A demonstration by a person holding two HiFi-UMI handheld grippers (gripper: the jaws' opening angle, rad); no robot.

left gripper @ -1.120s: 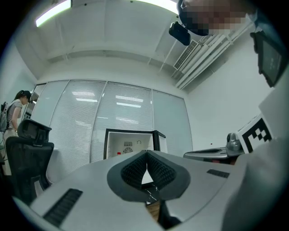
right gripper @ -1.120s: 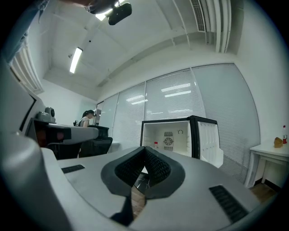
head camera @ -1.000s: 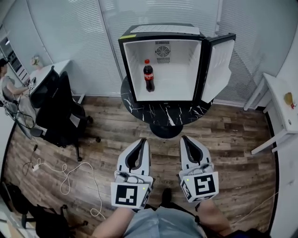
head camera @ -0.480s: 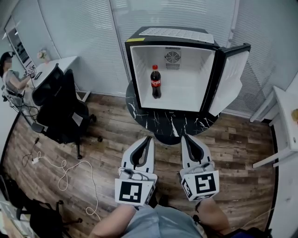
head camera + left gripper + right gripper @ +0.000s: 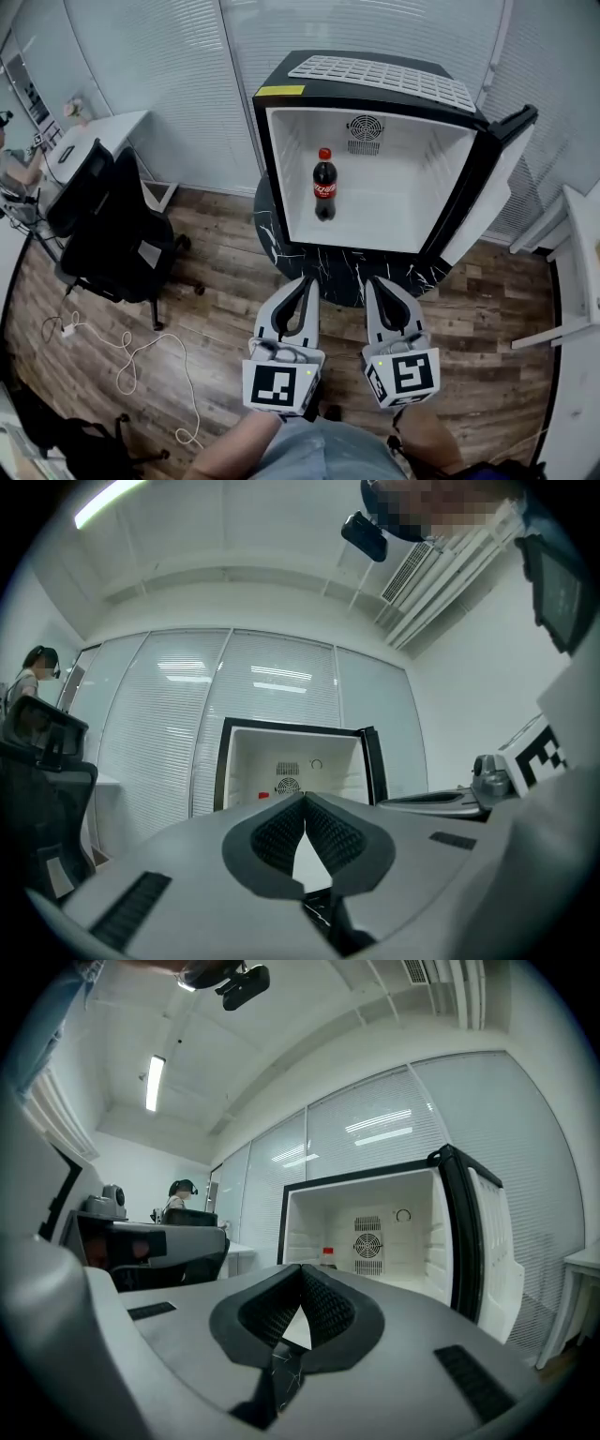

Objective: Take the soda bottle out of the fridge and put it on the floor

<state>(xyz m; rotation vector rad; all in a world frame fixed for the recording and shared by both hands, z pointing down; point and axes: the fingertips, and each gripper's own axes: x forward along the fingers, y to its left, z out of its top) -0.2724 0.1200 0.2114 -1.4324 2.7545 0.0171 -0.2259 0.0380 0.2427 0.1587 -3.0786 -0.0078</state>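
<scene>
A dark soda bottle (image 5: 324,185) with a red cap and label stands upright in the left half of the open mini fridge (image 5: 372,81). My left gripper (image 5: 306,280) and right gripper (image 5: 373,280) are held side by side in front of the fridge, short of its opening. Both are shut with nothing between their jaws. In the left gripper view the closed tips (image 5: 305,799) hide all but the red cap of the bottle (image 5: 263,796). The right gripper view shows the bottle's cap (image 5: 327,1252) just above the closed tips (image 5: 302,1267).
The fridge sits on a round black marble table (image 5: 309,267), its door (image 5: 492,183) swung open to the right. A black office chair (image 5: 103,220) and white desk (image 5: 108,127) stand at left, a white cable (image 5: 141,356) lies on the wood floor, and a white table (image 5: 583,234) is at right.
Both grippers have moved forward toward the fridge, which now looks larger and closer. Their jaws have stayed shut, and the bottle has not moved.
</scene>
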